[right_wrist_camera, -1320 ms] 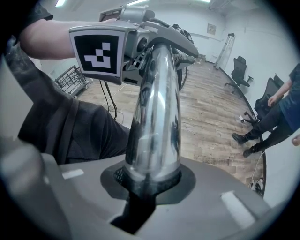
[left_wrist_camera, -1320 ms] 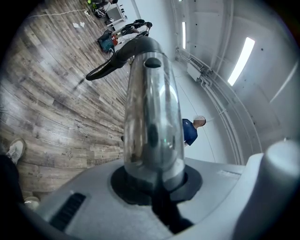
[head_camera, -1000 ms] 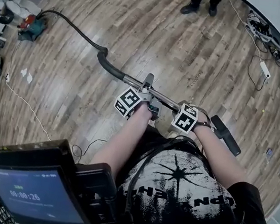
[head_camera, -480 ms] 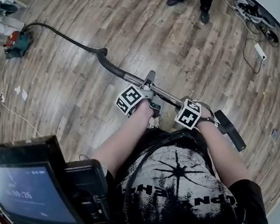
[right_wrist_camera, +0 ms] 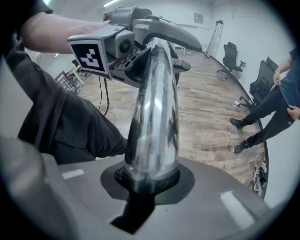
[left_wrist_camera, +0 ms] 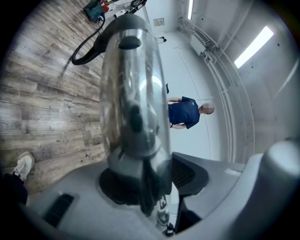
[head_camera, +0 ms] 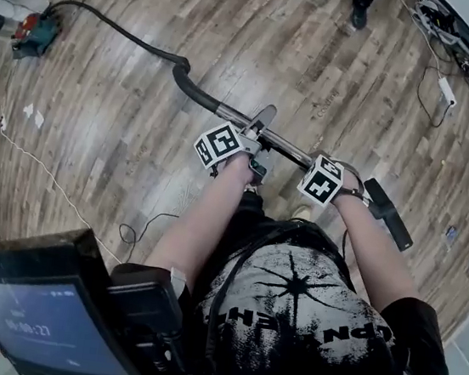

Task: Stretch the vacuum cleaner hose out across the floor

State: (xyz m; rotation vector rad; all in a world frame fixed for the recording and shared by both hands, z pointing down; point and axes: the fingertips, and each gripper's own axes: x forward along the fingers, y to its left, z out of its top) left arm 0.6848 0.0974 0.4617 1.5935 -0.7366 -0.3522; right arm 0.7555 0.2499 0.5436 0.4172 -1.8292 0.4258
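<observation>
Left gripper (head_camera: 257,136) sits at the chrome tube (head_camera: 289,150), just past the black handle bend (head_camera: 191,91). Its jaws have just been opening: the tube is between them, against one jaw, with a gap showing at the other, so there is no grip. Right gripper (head_camera: 335,177) points steeply down, jaws partway closed and clamped on the same tube, nearer the nozzle (head_camera: 388,213). The two grippers are near each other, and the tube runs across in front of the person's body. Hose (head_camera: 138,39) lies on the wood floor (head_camera: 119,150), curving from the handle bend out to the vacuum (head_camera: 34,32) at the far upper left of the head view. Thin white cable (head_camera: 47,179) lies on the floor at left. Another person (left_wrist_camera: 183,112) stands farther off.
</observation>
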